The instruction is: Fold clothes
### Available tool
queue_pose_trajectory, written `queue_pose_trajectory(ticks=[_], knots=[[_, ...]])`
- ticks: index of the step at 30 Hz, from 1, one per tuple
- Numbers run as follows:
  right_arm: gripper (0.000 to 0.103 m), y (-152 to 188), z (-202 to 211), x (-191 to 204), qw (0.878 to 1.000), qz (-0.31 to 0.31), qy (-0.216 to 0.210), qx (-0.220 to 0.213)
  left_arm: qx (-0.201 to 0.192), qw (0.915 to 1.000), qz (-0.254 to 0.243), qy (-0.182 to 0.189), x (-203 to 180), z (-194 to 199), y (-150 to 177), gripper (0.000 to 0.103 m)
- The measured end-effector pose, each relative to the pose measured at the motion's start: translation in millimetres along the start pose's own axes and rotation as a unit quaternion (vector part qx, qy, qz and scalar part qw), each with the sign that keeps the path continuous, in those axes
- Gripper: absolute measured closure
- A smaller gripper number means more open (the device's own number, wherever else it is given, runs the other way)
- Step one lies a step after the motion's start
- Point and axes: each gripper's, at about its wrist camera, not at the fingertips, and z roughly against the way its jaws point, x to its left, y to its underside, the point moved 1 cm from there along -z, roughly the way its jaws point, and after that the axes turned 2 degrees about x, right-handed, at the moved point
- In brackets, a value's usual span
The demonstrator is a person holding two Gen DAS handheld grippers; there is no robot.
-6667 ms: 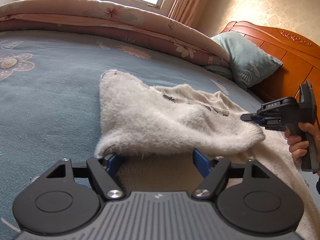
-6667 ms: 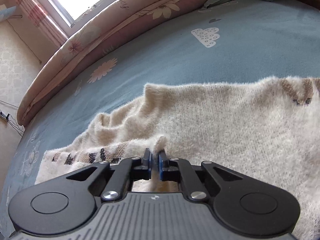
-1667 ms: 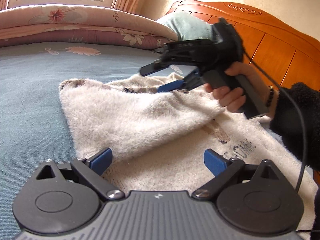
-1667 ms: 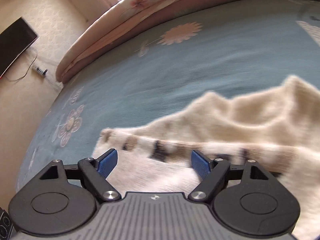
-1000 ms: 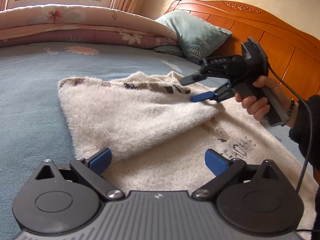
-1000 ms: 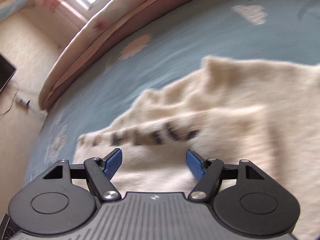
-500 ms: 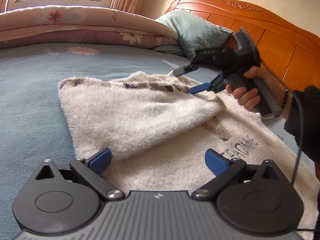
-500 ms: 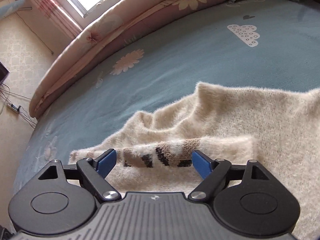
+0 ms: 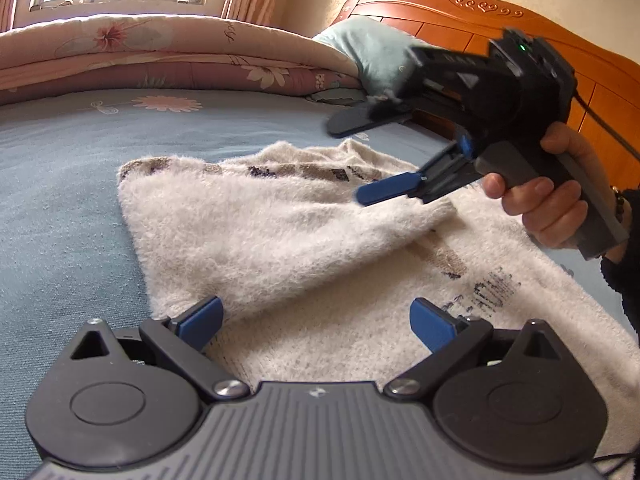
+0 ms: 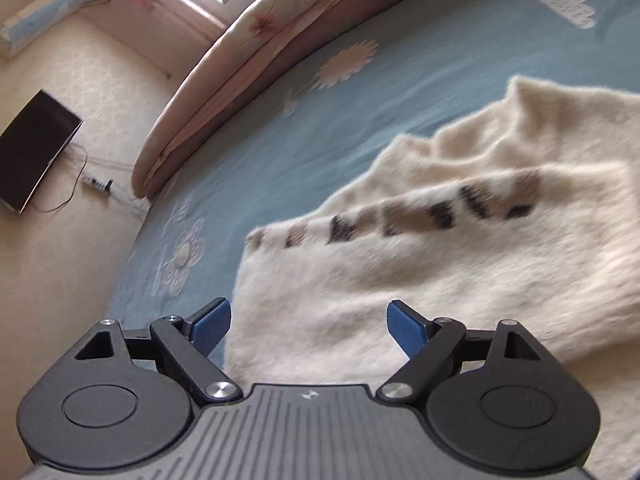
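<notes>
Where the sweater is: The fluffy white sweater point(image 9: 304, 240) lies on the blue bed point(image 9: 60, 200). In my left view it fills the middle and runs off toward 4 o'clock.

Left hand-held gripper point(image 9: 316, 322): Its blue pads are far apart. It holds nothing. It sits low at 6 o'clock, just over the near edge of the sweater.

Done so far: I think one fold is made. One side, with the sleeve point(image 9: 288, 172) and its brown and black stripes, lies flat across the body, up near 12 o'clock.

Right hand-held gripper point(image 9: 362, 160): It is in the air above the sweater at 2 o'clock, in my hand point(image 9: 548, 196). Its pads have just been opening wide, and nothing is between them.

Left to do: I think the other side at 4 o'clock is not folded yet. After that, the sweater must be folded in half.
</notes>
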Motion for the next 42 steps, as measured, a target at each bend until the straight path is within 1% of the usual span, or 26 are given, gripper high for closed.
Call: queue_pose_trajectory(ticks=[2, 3, 5, 7, 10, 13, 15, 17, 20, 22, 23, 26, 27, 28, 29, 30, 32, 34, 35, 37, 38, 42], knots=[[0.014, 5, -19, 13, 1.0, 0.009, -0.015, 0.021, 0.001, 1.0, -0.005, 0.0, 0, 0, 1, 0.004], [0.014, 8, -27, 17, 0.999, 0.013, -0.015, 0.03, 0.0, 1.0, -0.002, 0.002, 1, 0, 0, 0.004], [0.014, 13, -35, 18, 0.999, 0.017, -0.003, 0.042, 0.0, 1.0, 0.002, 0.006, 3, 1, 0, 0.004], [0.014, 18, -29, 12, 0.999, 0.022, 0.009, 0.04, -0.001, 0.9999, 0.008, 0.012, 5, 2, -1, 0.004], [0.014, 21, 1, -9, 0.999, 0.012, 0.034, 0.004, -0.002, 0.9997, 0.016, 0.016, 6, 2, -1, 0.004], [0.014, 18, 37, -33, 0.994, -0.004, 0.097, -0.044, -0.003, 0.9997, 0.019, 0.017, 7, 2, -2, 0.004], [0.014, 16, 50, -45, 0.991, -0.016, 0.124, -0.054, -0.004, 0.9996, 0.021, 0.019, 7, 2, -2, 0.004], [0.014, 15, 55, -49, 0.989, -0.026, 0.134, -0.055, -0.004, 0.9995, 0.024, 0.021, 8, 2, -2, 0.004], [0.014, 13, 47, -22, 0.988, 0.015, 0.144, -0.051, -0.004, 0.9994, 0.026, 0.023, 10, 2, -1, 0.004], [0.014, 10, 27, 7, 0.989, 0.064, 0.13, -0.032, -0.004, 0.9993, 0.027, 0.025, 10, 2, -1, 0.004], [0.014, 10, 13, 25, 0.986, 0.095, 0.132, -0.024, -0.004, 0.9993, 0.027, 0.025, 11, 2, -1, 0.004], [0.015, 11, -35, 73, 0.968, 0.198, 0.156, -0.002, -0.005, 0.9991, 0.029, 0.029, 12, 3, -1, 0.004], [0.016, 12, -50, 82, 0.962, 0.221, 0.157, 0.01, -0.005, 0.9991, 0.03, 0.03, 12, 3, 0, 0.004], [0.017, 13, -65, 92, 0.957, 0.244, 0.158, 0.022, -0.006, 0.999, 0.03, 0.031, 12, 4, 0, 0.004], [0.022, 14, -80, 101, 0.95, 0.266, 0.16, 0.033, -0.006, 0.999, 0.031, 0.032, 13, 4, 0, 0.004], [0.028, 15, -89, 102, 0.944, 0.279, 0.17, 0.037, -0.006, 0.9989, 0.032, 0.032, 13, 4, 0, 0.004], [0.028, 16, -109, 104, 0.932, 0.306, 0.189, 0.045, -0.006, 0.999, 0.032, 0.031, 12, 3, 0, 0.004], [0.025, 16, -127, 105, 0.919, 0.331, 0.207, 0.051, -0.006, 0.999, 0.031, 0.03, 12, 3, 0, 0.004], [0.024, 11, -129, 103, 0.922, 0.326, 0.203, 0.045, -0.006, 0.999, 0.032, 0.031, 13, 3, 1, 0.004], [0.024, -3, -132, 99, 0.932, 0.3, 0.201, 0.033, -0.006, 0.9989, 0.033, 0.032, 13, 3, 1, 0.004], [0.024, -8, -134, 98, 0.934, 0.293, 0.205, 0.024, -0.006, 0.9989, 0.033, 0.032, 13, 3, 1, 0.004], [0.02, -22, -147, 92, 0.936, 0.276, 0.218, 0.023, -0.006, 0.9991, 0.028, 0.03, 12, 3, 2, 0.004]])
